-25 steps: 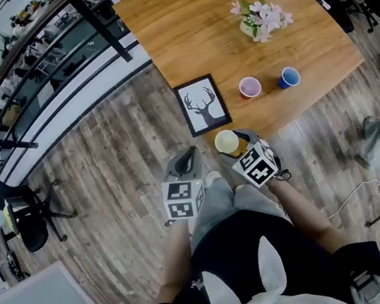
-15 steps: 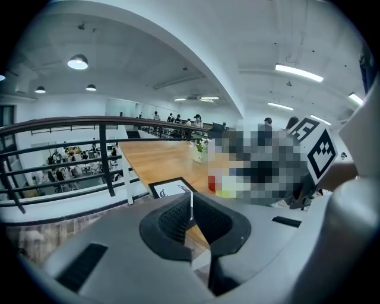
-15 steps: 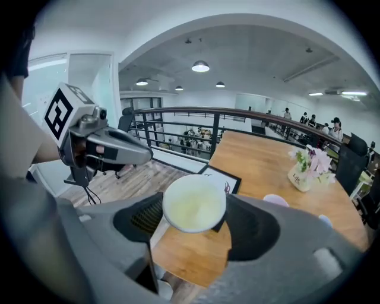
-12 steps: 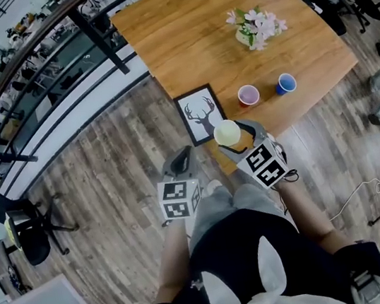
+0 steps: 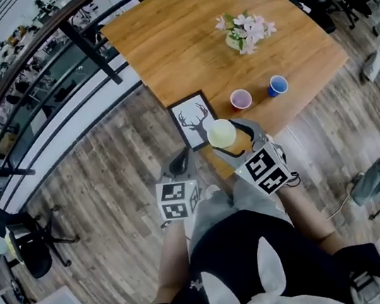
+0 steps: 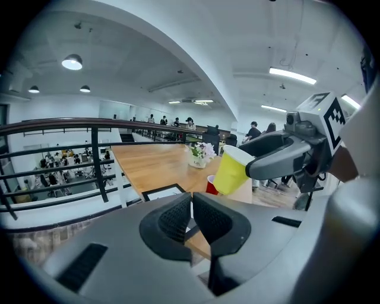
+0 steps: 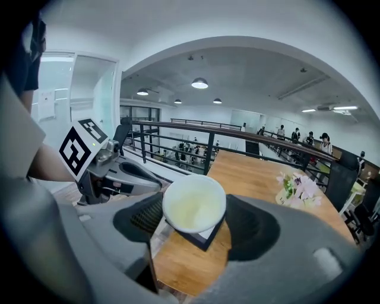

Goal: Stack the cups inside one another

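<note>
In the head view, my right gripper (image 5: 234,139) holds the yellow cup (image 5: 221,134) above the near edge of the desk (image 5: 158,38). The pink cup (image 5: 240,99) and the blue cup (image 5: 277,86) stand further in, with free wood around them.

In the left gripper view, my left gripper (image 6: 192,205) is closed and has nothing in it.

In the right gripper view, the jaws press on both sides of the yellow cup (image 7: 194,203).

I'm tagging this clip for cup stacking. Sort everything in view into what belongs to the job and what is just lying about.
Belongs to the job:
- yellow disposable cup, gripped by the right gripper
- pink disposable cup and blue disposable cup, standing on the wooden table
- left gripper, shut and empty

Just lying about:
- black-framed deer picture
- vase of pink flowers
</note>
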The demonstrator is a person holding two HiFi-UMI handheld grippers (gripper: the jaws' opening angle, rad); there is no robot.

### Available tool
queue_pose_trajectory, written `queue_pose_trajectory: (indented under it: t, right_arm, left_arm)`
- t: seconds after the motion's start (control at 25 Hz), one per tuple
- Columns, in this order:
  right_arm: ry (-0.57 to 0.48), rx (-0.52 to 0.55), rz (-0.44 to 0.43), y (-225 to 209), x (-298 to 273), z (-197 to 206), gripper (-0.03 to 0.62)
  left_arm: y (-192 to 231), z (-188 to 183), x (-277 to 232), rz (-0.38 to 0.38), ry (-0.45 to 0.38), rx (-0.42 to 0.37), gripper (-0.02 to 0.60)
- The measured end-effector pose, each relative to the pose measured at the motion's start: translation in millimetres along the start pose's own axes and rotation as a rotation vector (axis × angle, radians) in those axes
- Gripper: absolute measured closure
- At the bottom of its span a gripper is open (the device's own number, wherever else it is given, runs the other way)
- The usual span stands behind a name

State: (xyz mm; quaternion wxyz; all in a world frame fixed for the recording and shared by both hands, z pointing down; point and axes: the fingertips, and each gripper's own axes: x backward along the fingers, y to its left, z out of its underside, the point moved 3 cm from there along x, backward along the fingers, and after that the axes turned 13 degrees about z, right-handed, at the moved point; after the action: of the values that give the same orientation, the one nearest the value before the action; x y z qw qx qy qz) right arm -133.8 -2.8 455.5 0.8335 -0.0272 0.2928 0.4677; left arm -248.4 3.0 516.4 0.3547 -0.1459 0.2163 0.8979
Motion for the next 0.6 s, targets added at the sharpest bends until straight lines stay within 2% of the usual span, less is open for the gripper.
queue_pose_trajectory:
  t: [0.24,0.6]
  right_arm:
    - [-0.007,-0.005,0.009,-15,-1,1,0.269]
    - [-0.008,0.005,-0.003,-60,-5,3,0.269]
  left_arm:
    - [-6,-1,-17,0.021,0.027,-0.004,0.554]
    - [-18,-29,-57,0.010,-0.009,-0.005,0.554]
